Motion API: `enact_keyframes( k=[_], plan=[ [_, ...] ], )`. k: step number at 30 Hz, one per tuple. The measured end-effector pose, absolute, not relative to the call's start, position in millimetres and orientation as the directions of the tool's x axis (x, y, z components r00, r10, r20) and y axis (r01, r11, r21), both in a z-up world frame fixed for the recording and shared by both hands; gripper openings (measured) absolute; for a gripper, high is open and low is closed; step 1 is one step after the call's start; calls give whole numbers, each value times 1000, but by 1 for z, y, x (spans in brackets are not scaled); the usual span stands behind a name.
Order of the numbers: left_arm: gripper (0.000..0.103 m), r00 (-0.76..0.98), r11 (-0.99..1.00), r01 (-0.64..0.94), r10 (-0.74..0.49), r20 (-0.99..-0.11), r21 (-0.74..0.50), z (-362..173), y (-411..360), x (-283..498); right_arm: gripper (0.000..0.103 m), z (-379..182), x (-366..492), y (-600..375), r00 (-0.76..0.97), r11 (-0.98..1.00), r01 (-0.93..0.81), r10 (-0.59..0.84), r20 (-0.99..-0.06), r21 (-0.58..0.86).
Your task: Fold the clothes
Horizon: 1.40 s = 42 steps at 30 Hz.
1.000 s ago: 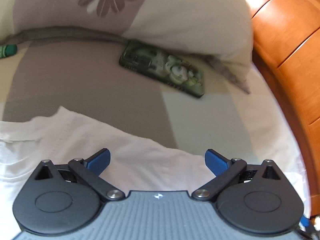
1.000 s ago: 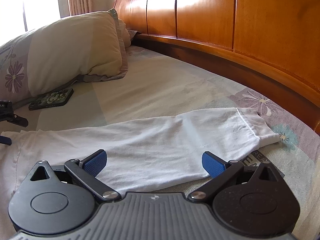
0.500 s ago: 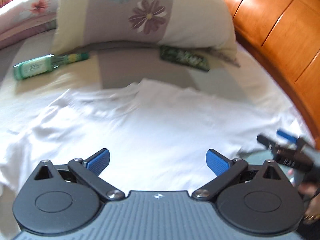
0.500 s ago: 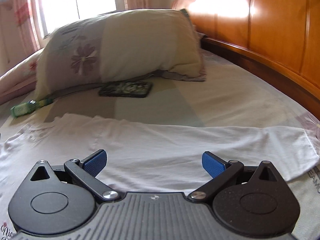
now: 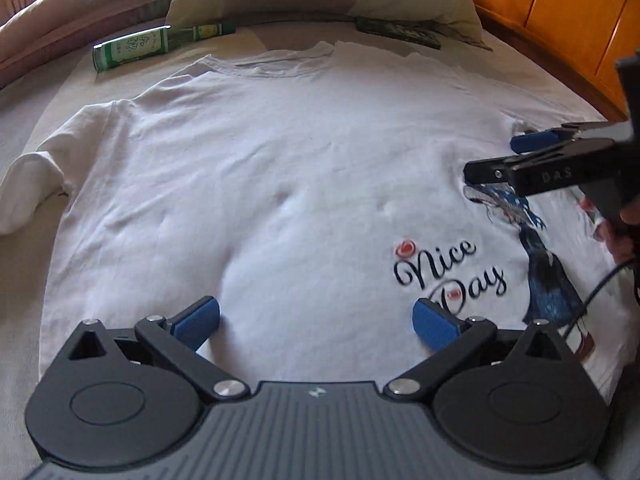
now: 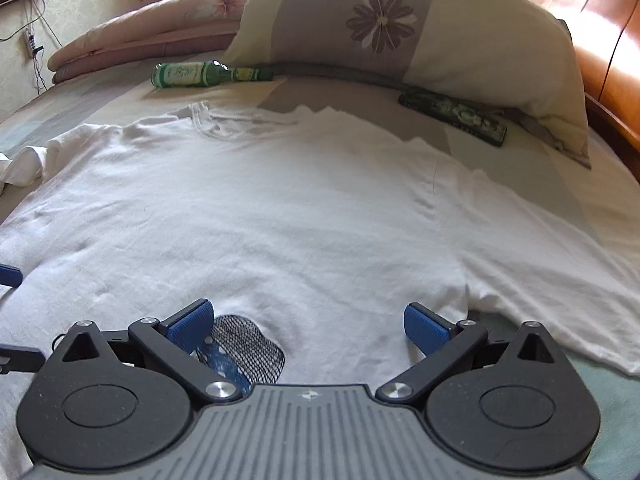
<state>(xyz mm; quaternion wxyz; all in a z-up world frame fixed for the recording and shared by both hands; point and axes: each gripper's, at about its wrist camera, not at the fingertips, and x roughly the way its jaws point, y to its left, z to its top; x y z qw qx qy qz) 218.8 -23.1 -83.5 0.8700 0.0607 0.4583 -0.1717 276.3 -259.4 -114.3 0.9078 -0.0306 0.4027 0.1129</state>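
right gripper jaws wide, over white T-shirt spread flat | green bottle, dark phone beside floral pillow

White printed T-shirt on a pale grey and beige patchwork bed sheet

The white cotton T-shirt carries black script "Nice Day" with red hearts and a blue and black figure print; the cream and taupe pillow has a mauve daisy; a green glass bottle bears a pale label; the dark green patterned flat case lies by the sheet's far edge; the headboard is orange-brown wood; both grippers have blue pads on black bodies
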Motion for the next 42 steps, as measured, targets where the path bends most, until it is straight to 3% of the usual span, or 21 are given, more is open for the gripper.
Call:
enact_keyframes(
  k=[5,8,15,21,32,39,42],
  plan=[
    [102,606,920,391,-252,-754,7,-78,-17,207,103,-120,272,-260,661,973,-229,175,-730,26],
    [102,593,934,355,-252,-765,-33,-89,-11,216,103,-121,272,-257,667,976,-218,157,-729,11],
    [102,664,928,370,-294,-688,-39,-96,2,187,103,-114,251,-256,678,993,-116,88,-730,12],
    [102,670,928,366,-313,-673,-68,-96,19,185,103,-102,183,-239,736,998,-57,64,-674,32],
    [102,681,936,343,-303,-666,-74,-92,28,180,103,-114,101,-223,645,999,28,7,-764,32],
    [102,674,936,291,-346,-653,-197,-86,50,183,103,-119,75,-210,666,997,47,11,-746,56],
    [102,686,946,271,-321,-653,-181,-89,49,183,103,-121,72,-207,669,995,82,-19,-743,49]
  ],
)
